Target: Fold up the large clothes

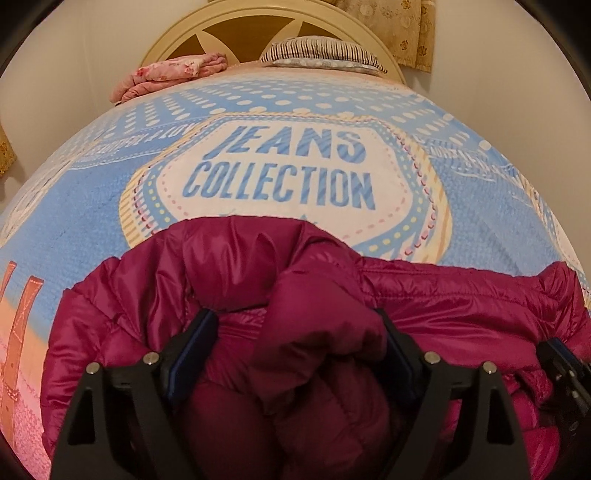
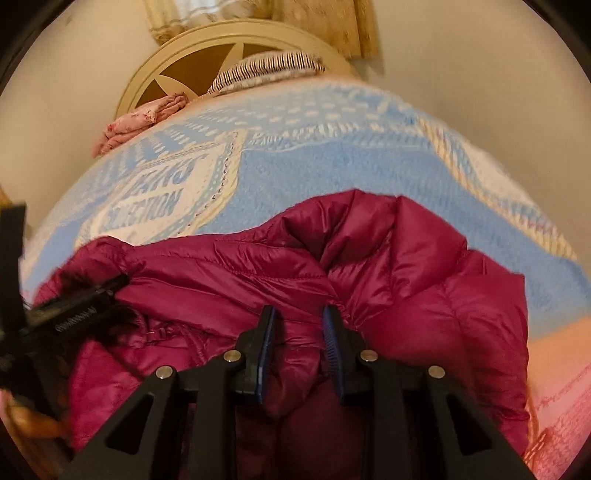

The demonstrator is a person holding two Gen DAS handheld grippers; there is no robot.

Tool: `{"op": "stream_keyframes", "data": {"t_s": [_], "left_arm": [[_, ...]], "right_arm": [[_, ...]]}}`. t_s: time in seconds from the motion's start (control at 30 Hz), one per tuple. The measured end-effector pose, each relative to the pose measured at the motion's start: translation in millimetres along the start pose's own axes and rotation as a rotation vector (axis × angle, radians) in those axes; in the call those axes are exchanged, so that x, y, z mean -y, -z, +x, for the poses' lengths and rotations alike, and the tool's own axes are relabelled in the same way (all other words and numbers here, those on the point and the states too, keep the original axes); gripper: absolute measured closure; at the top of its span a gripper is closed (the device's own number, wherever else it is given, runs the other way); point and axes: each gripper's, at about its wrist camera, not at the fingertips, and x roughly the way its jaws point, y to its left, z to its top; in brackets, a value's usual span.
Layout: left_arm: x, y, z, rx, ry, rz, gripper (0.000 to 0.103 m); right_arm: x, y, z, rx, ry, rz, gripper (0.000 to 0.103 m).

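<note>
Magenta, shiny quilted nylon fills the lower half of our left wrist view: the puffer jacket (image 1: 280, 295) lies bunched on a blue fleece blanket (image 1: 92, 229) printed "JEANS COLLECTION". Our left gripper (image 1: 297, 328) stands spread wide, its 2 fingers (image 1: 201, 332) on either side of a puffy fold, and we cannot tell whether the pads touch it. The right gripper shows at the right edge of this view. Beyond, a striped pillow (image 1: 317, 51) and a folded pink cloth (image 1: 173, 72) sit by the cream headboard (image 1: 207, 18).

In our right wrist view, the right gripper (image 2: 299, 326) is clenched on a ridge of the jacket, narrow between its blue pads (image 2: 267, 339). The left gripper is blurred at the left edge.
</note>
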Motion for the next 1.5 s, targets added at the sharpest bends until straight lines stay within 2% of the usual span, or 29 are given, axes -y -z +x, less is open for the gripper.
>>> {"op": "stream_keyframes", "data": {"t_s": [0.07, 0.2, 0.23, 0.3, 0.37, 0.4, 0.5, 0.53, 0.6, 0.7, 0.93, 1.1, 1.17, 1.27, 1.37, 1.43, 1.5], "left_arm": [[1, 0, 0, -0.003, -0.005, 0.002, 0.015], [-1, 0, -6, -0.026, 0.013, 0.005, 0.014], [-4, 1, -15, -0.032, 0.029, 0.011, 0.014], [-13, 8, -44, 0.010, 0.070, 0.017, 0.014], [-21, 19, -81, 0.065, 0.101, 0.051, 0.014], [-25, 24, -94, 0.073, 0.113, 0.069, 0.014], [-49, 44, -144, 0.106, 0.150, 0.095, 0.014], [-62, 54, -164, 0.122, 0.169, 0.090, 0.014], [-86, 73, -195, 0.155, 0.223, 0.081, 0.014], [-117, 109, -238, 0.188, 0.260, 0.084, 0.014], [-183, 199, -300, 0.217, 0.287, 0.062, 0.014], [-222, 263, -311, 0.199, 0.298, -0.020, 0.014], [-228, 283, -307, 0.175, 0.312, -0.042, 0.014], [-223, 305, -300, 0.136, 0.307, -0.039, 0.014], [-214, 323, -295, 0.093, 0.339, -0.013, 0.014], [-202, 332, -291, 0.071, 0.341, 0.034, 0.014], [-191, 340, -289, 0.067, 0.320, 0.094, 0.014]], "right_arm": [[-8, -2, 2, 0.007, 0.039, -0.027, 0.075], [-11, -3, 2, 0.005, 0.060, -0.042, 0.075], [-14, -6, 0, -0.016, 0.072, -0.063, 0.075], [-17, -15, -14, -0.058, 0.099, -0.086, 0.075], [-9, -13, -66, 0.077, 0.038, -0.033, 0.075], [-5, -12, -87, 0.124, 0.013, -0.015, 0.071], [8, 2, -161, 0.214, -0.053, -0.004, 0.047], [15, 12, -190, 0.250, -0.062, -0.010, 0.041], [29, 33, -238, 0.300, -0.063, -0.011, 0.040], [54, 81, -305, 0.347, -0.047, -0.003, 0.039], [111, 201, -418, 0.319, 0.096, 0.019, 0.039], [144, 253, -486, 0.315, 0.129, 0.082, 0.038], [149, 269, -496, 0.292, 0.116, 0.094, 0.038], [144, 285, -481, 0.238, 0.112, 0.081, 0.038], [125, 305, -436, 0.128, 0.045, 0.046, 0.038], [108, 316, -402, 0.049, 0.030, -0.008, 0.038], [97, 320, -377, 0.012, 0.039, -0.039, 0.038]]}}
